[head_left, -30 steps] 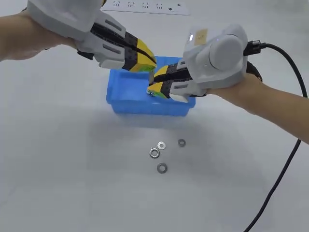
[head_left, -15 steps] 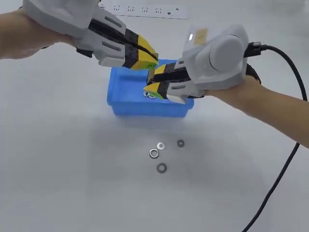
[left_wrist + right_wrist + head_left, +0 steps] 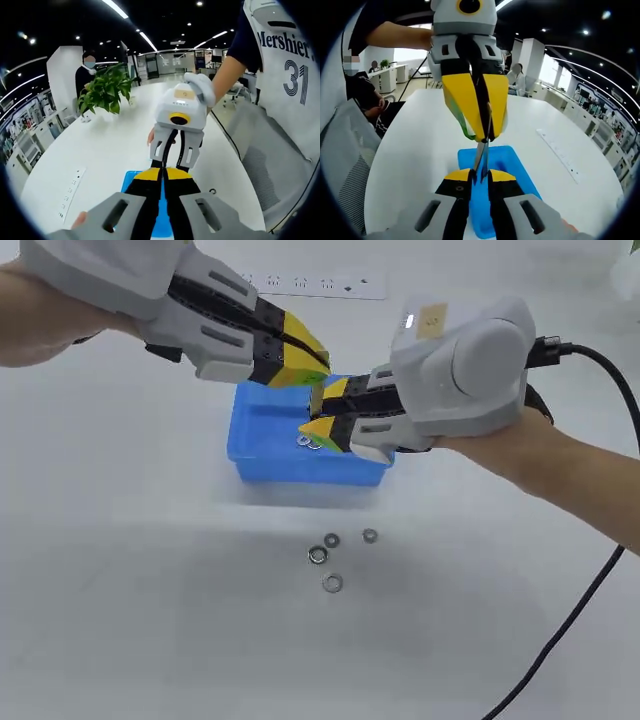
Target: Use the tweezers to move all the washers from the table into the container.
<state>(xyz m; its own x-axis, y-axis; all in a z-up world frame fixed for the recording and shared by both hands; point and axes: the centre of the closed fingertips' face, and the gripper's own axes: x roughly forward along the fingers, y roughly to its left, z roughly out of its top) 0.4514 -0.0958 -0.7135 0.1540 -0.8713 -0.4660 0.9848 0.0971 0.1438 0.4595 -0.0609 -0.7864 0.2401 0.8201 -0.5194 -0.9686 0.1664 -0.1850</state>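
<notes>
1. Four loose washers [image 3: 331,540] lie on the bench [image 3: 150,590] in a small cluster. From the right gripper [image 3: 315,415] they are toward the person, past the near wall of the blue container [image 3: 290,468] and well below the gripper tips. Three sit close together and the fourth lies just nearer the person.
2. At least two washers [image 3: 308,443] already lie inside the container, directly under the right gripper's tips.
3. The tweezers [image 3: 482,155] run in a straight line from one gripper to the other. Their long axis slopes down from the left gripper [image 3: 318,368] toward the right gripper, with the points at the right gripper's end.
4. The left gripper is clamped on the upper end of the tweezers and hangs over the far edge of the container.
5. In the right gripper view, that gripper's jaws stand narrowly apart on either side of the tweezers' points. I cannot tell whether they press on the points. I cannot make out a washer in the tweezers.
6. My judgement: the coming move turns on carrying the paired grippers together toward the person, over the container's near wall and down to the cluster. The right gripper is nearer the washers. The closely packed three will probably need a careful approach to single one out.
</notes>
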